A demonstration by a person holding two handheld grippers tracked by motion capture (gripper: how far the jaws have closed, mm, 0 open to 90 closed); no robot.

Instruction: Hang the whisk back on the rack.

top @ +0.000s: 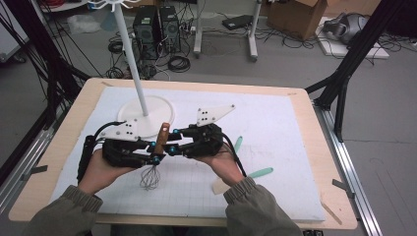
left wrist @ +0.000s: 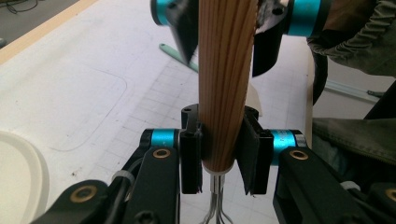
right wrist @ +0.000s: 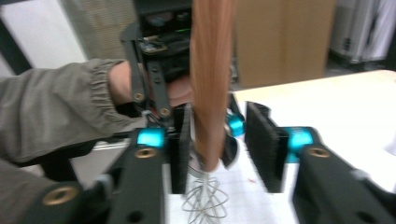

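Whisk [top: 156, 156] with a wooden handle hangs upright between the two grippers, above the near middle of the table [top: 305, 147], its wire loops pointing down just over the white gridded mat [top: 275, 123]. In the left gripper view the left gripper [left wrist: 219, 156] is clamped on the lower end of the handle: both black pads press against the wood just above the metal collar where the wires begin. In the high view this gripper [top: 147, 153] comes in from the left, held in the person's left hand [top: 101, 169].

The right gripper [right wrist: 217, 149] faces it from the right. Its jaws stand apart around the same handle; in the right gripper view the left pad lies close to the wood or touches it, and the right pad stands clear with a gap showing, so nothing is gripped there. In the high view it [top: 172, 147] sits just right of the handle, in the person's right hand [top: 223, 164].

Farther out, a white round base [top: 155, 110] with a tall white pole [top: 130, 54] stands on the far left part of the mat, just behind the grippers. Two pale green utensils lie to the right: one [top: 238, 143] beside the right wrist, another [top: 260, 172] nearer, by the right sleeve [top: 255, 206]. A cream-coloured blade [top: 220, 186] lies just left of that sleeve. Beyond the table, computer towers [top: 157, 24] and a cardboard box [top: 295, 17] sit on the floor.
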